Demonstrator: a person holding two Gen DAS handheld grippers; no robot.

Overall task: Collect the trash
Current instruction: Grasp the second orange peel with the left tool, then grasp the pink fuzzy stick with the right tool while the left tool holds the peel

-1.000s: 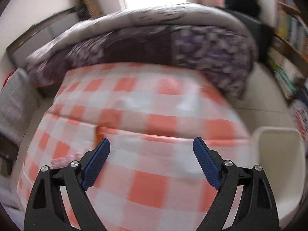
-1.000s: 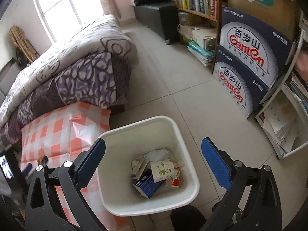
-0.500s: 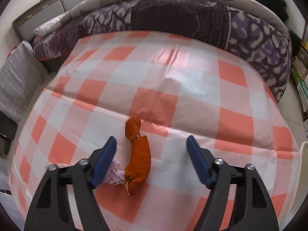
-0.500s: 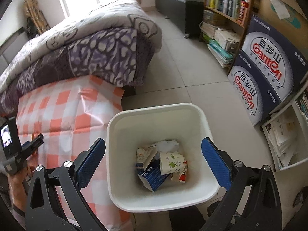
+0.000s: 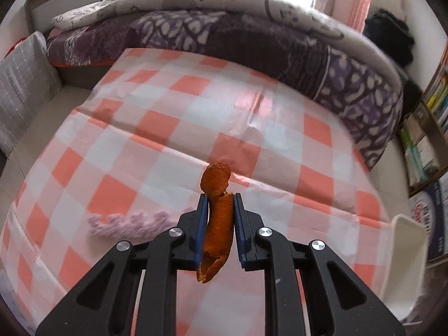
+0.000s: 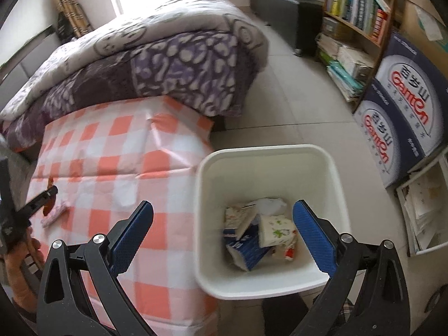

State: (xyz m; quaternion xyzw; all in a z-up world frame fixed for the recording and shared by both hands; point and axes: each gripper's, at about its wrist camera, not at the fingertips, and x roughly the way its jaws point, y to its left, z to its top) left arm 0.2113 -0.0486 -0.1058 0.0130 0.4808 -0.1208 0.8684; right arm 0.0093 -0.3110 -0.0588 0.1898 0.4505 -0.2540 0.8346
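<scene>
- Left wrist view: The left gripper (image 5: 219,210) holds a long strip of orange peel (image 5: 217,218). Its two blue pads press on the sides of the peel. The top of the peel curls and sticks out past the pads, and the bottom end hangs down between the black arms.
- Under it lies a checked cloth (image 5: 156,145) with orange, pink and white squares.
- A small pale purple wrapper (image 5: 131,224) lies on the cloth, just left of the gripper. It looks blurry.
- A folded purple and grey quilt (image 5: 252,36) sits at the far end of the cloth.
- A grey pillow (image 5: 19,84) is at the far left.
- The corner of a white bin (image 5: 406,257) shows at the near right edge.
- Right wrist view: The right gripper (image 6: 222,232) is spread wide and holds nothing. It hangs over the edge of the checked cloth (image 6: 112,154) and the white bin (image 6: 268,156).
- The bin stands on the floor, right beside the cloth. Inside are crumpled paper and small cartons (image 6: 260,232).
- At the far left, the left gripper (image 6: 44,196) shows small, with a bit of orange peel (image 6: 50,182) at its tip. A hand (image 6: 19,268) grips its handle.
- The purple wrapper (image 6: 54,214) lies on the cloth right by it.
- A bookshelf (image 6: 361,8) and blue boxes (image 6: 403,112) stand at the right.
</scene>
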